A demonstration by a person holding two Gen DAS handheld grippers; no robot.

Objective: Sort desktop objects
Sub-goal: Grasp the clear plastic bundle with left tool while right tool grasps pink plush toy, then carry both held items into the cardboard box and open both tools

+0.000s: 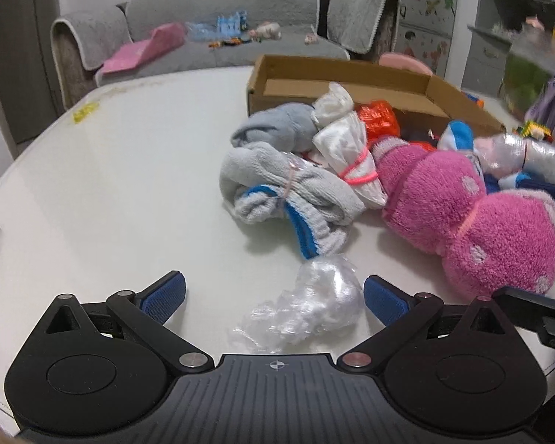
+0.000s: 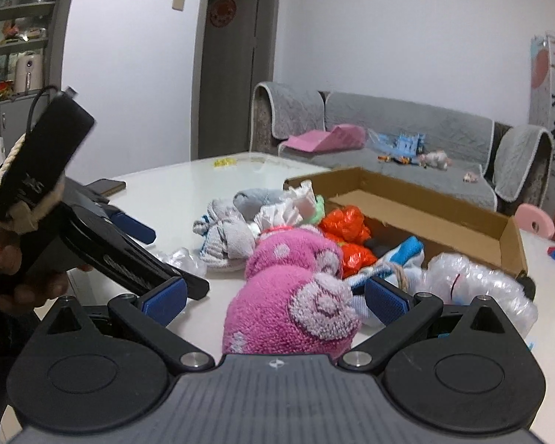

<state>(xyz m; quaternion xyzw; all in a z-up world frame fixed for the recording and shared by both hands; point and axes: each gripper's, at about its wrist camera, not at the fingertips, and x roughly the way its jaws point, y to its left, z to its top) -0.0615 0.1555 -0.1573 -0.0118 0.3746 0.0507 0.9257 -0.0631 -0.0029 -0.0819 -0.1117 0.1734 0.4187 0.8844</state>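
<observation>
**Both claws poised for a first pick**

The left gripper (image 1: 273, 298) is spread wide around a crumpled clear plastic bag (image 1: 307, 305), pinching nothing. The right gripper (image 2: 275, 301) is equally spread around the near end of the pink plush bundle (image 2: 296, 296). Next: close, lift, carry toward the far cardboard box (image 1: 355, 74).

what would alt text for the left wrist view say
The open left gripper hovers over a crumpled clear plastic bag on a white table. Beyond lie bundled grey socks, a pink fluffy bundle and a cardboard box.
</observation>
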